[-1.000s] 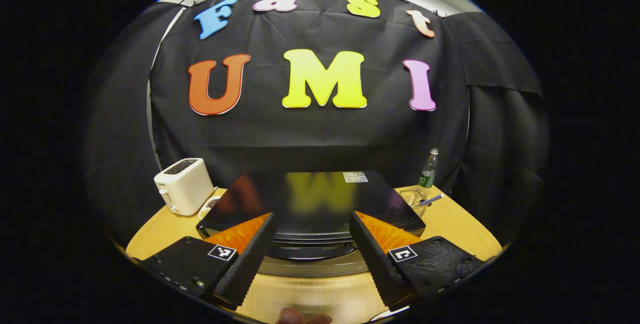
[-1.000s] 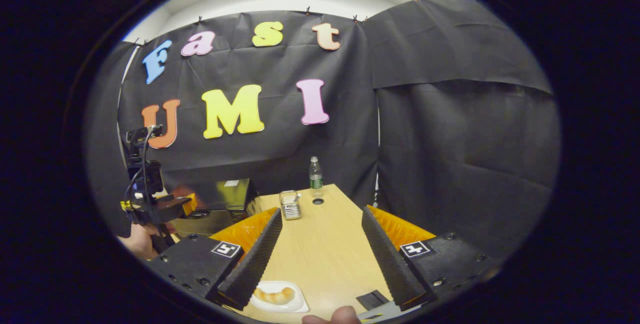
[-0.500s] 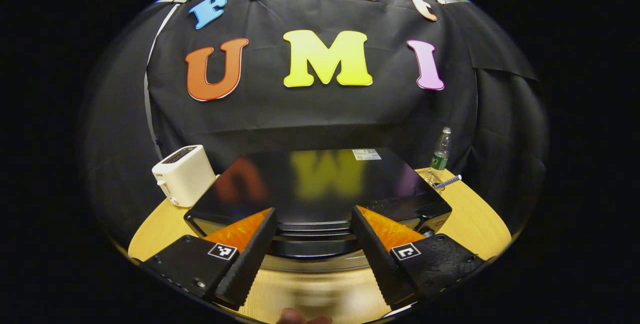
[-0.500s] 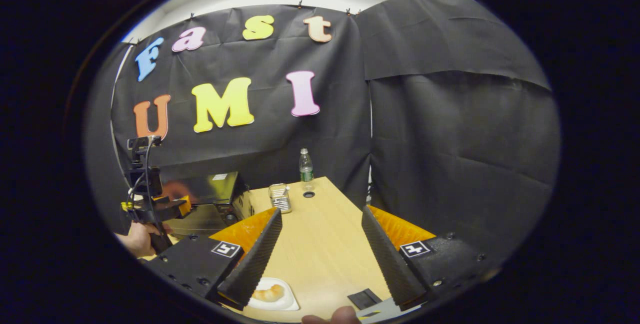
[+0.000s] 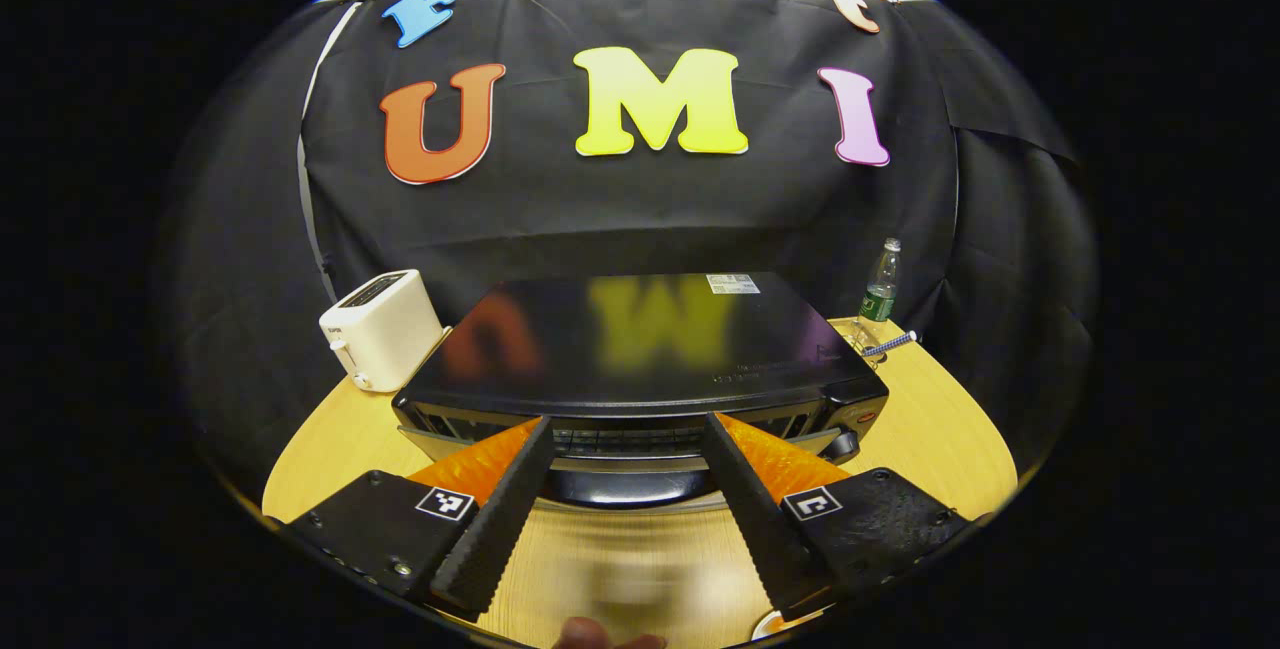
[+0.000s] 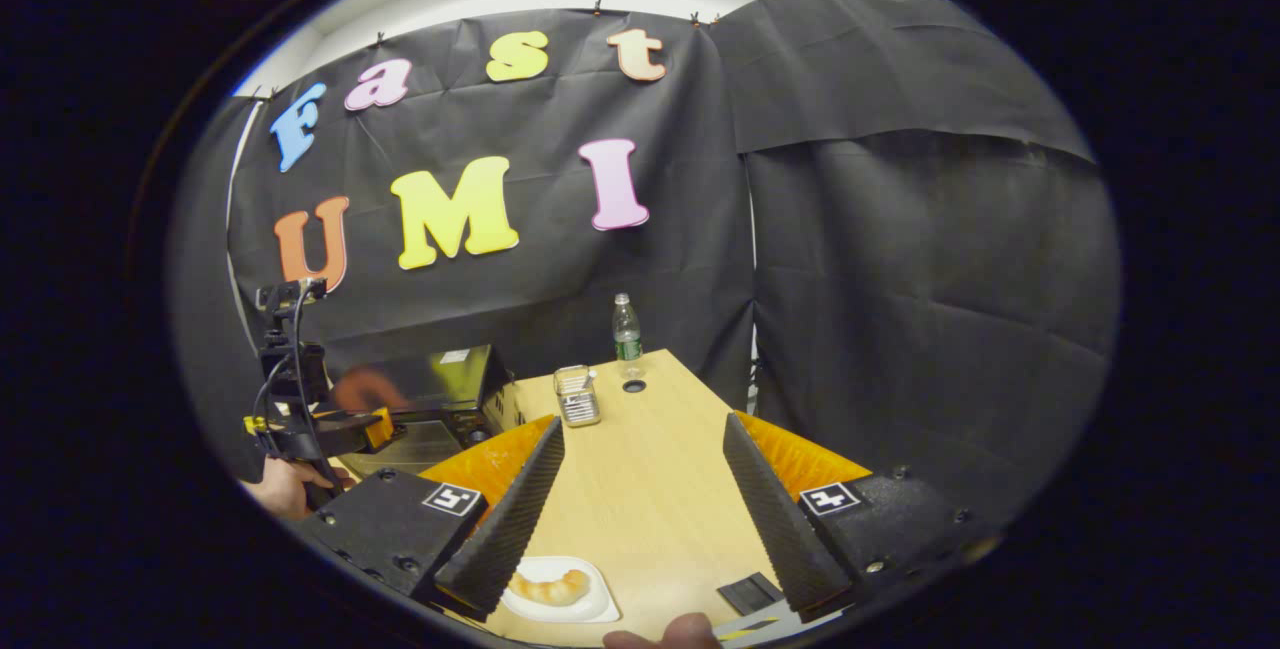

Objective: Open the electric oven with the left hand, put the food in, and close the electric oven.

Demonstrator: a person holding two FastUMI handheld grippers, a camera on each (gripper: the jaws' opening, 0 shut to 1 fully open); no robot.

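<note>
Step in hand: by my reading, the reach for the oven door with the left gripper (image 5: 625, 489); door not yet pulled down
Left gripper: jaws spread wide, nothing between them; it hangs just in front of the electric oven (image 5: 640, 349), above the door's top edge
Oven: black box on the wooden table (image 5: 930, 429), glossy top, vent slots along the front; a dark curved handle (image 5: 625, 487) shows between the fingers, slightly blurred
Right gripper (image 6: 640, 499): jaws apart, empty, poised over the table well to the side of the oven
Food: a croissant (image 6: 548, 588) on a white plate (image 6: 590, 609), at the near table edge, just beside the right gripper's left finger
Approach advice: come down square to the handle so both fingers straddle the bar, then close before pulling; an off-centre bite would likely twist the door
Pull advice: draw outward and down in an arc about the bottom hinge, not straight back, or the oven may slide on the table
Clearance: toaster (image 5: 382, 329) to one side, bottle (image 5: 880, 281) and small rack (image 6: 578, 396) to the other, all apart from the door's swing
Risk: handle looks smooth and rounded; a shallow grip could slip off
</note>
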